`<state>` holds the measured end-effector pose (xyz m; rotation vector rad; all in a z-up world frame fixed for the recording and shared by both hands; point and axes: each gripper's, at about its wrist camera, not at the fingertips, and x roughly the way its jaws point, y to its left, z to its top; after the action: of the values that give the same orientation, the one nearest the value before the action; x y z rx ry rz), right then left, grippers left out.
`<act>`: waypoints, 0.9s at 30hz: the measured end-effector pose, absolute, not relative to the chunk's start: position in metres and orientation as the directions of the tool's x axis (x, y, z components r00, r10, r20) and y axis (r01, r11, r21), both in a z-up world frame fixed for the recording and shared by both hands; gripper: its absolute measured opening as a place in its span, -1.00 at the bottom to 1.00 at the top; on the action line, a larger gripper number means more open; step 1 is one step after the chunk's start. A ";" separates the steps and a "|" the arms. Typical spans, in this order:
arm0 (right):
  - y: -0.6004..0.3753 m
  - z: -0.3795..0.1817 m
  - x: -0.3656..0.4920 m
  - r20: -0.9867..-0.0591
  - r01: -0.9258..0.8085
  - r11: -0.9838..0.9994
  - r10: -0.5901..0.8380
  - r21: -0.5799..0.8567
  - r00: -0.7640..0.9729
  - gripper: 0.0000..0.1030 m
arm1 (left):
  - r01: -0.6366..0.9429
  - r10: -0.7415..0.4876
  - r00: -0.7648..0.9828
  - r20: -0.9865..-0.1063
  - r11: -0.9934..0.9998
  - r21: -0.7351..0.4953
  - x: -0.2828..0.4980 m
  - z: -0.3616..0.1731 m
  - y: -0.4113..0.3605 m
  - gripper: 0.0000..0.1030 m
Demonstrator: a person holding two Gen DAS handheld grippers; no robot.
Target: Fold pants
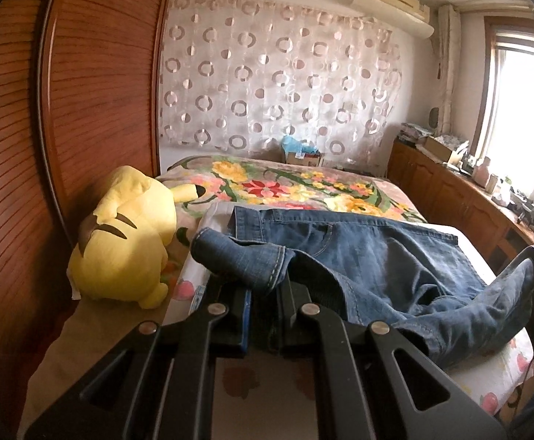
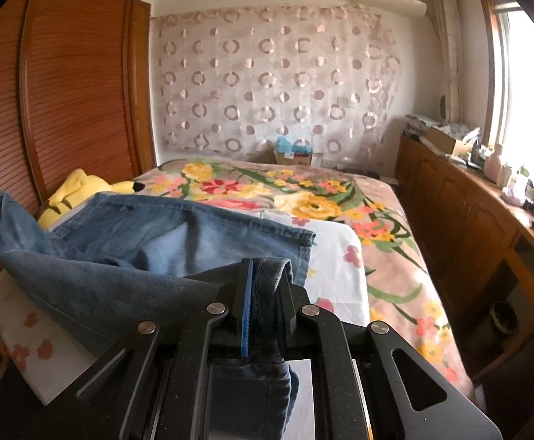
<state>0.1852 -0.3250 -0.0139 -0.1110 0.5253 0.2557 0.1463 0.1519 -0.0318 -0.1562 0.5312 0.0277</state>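
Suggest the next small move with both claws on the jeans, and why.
Probably carry both hems forward toward the waistband. The left claw and right claw each pinch a leg end of the jeans, lifted above the bed, while the waist lies flat beyond.

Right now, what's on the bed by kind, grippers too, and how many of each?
Jeans: 1
Yellow plush toy: 1
Floral blanket: 1
White flowered sheet: 1
Grippers, left gripper and right gripper, each shut on the jeans: 2
Total: 6
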 end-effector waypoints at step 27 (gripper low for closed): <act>-0.346 -0.010 0.314 -0.522 -0.256 0.958 0.153 -0.132 0.839 -0.85 | -0.067 0.034 0.867 -0.497 0.997 -0.049 0.308 -0.012 0.137 -0.87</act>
<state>0.3137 -0.3460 -0.0095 -0.2001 0.5328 0.2175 0.3079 0.1370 -0.0119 -0.0651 0.5194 0.0531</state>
